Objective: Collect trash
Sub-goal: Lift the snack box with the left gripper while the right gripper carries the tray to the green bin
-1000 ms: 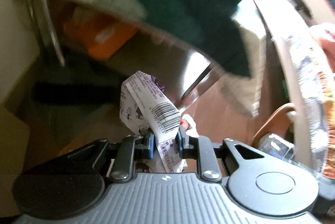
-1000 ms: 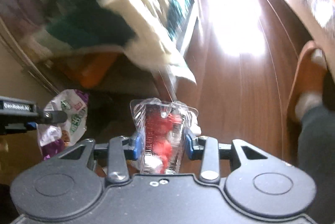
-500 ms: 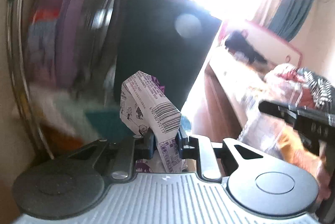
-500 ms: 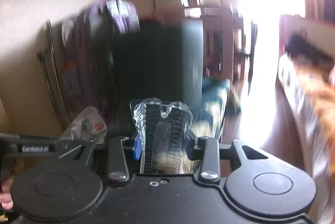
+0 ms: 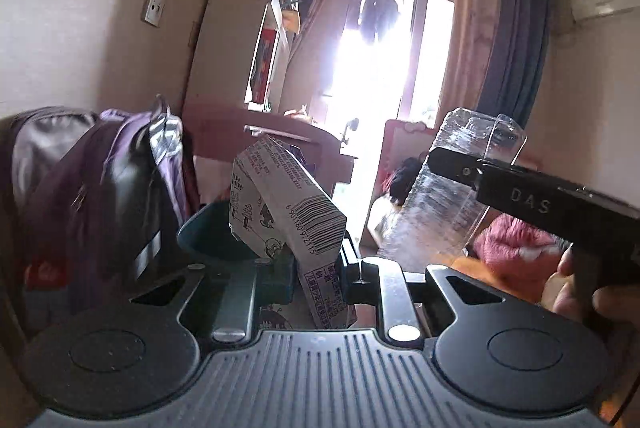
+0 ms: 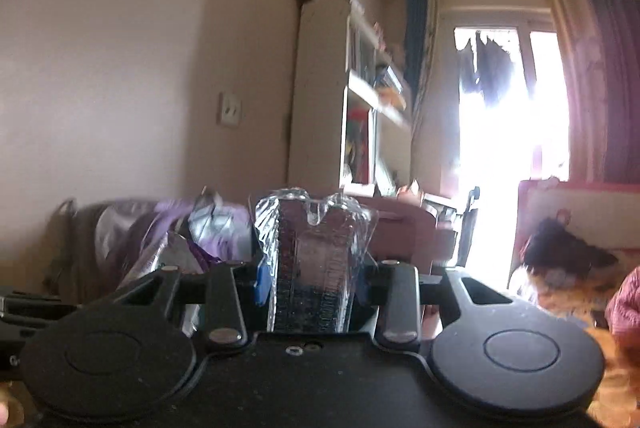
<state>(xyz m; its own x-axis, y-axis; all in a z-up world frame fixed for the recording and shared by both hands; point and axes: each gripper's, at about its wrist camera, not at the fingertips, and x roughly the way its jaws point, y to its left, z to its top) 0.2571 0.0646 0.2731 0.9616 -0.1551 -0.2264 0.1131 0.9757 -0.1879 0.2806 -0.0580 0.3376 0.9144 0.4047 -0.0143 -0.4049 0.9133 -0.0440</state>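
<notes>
My left gripper (image 5: 312, 268) is shut on a crumpled white and purple snack wrapper (image 5: 286, 216) with a barcode, held up in the air. My right gripper (image 6: 310, 284) is shut on a clear crushed plastic container (image 6: 314, 260). In the left wrist view the same clear container (image 5: 452, 196) shows to the right, pinched by the right gripper's black finger. In the right wrist view the wrapper (image 6: 168, 260) shows low at the left. A dark round bin (image 5: 212, 238) sits just behind the wrapper, partly hidden by it.
Purple and grey bags (image 5: 100, 188) hang at the left. A brown desk (image 5: 280, 140) and a tall white bookshelf (image 5: 264, 28) stand by the wall. A bright balcony door (image 5: 384, 100) is ahead. A bed with pink bedding (image 5: 516, 240) is at the right.
Both grippers have tilted up from the floor and the underside of furniture to face the room at standing height. Each still holds its piece of trash.
</notes>
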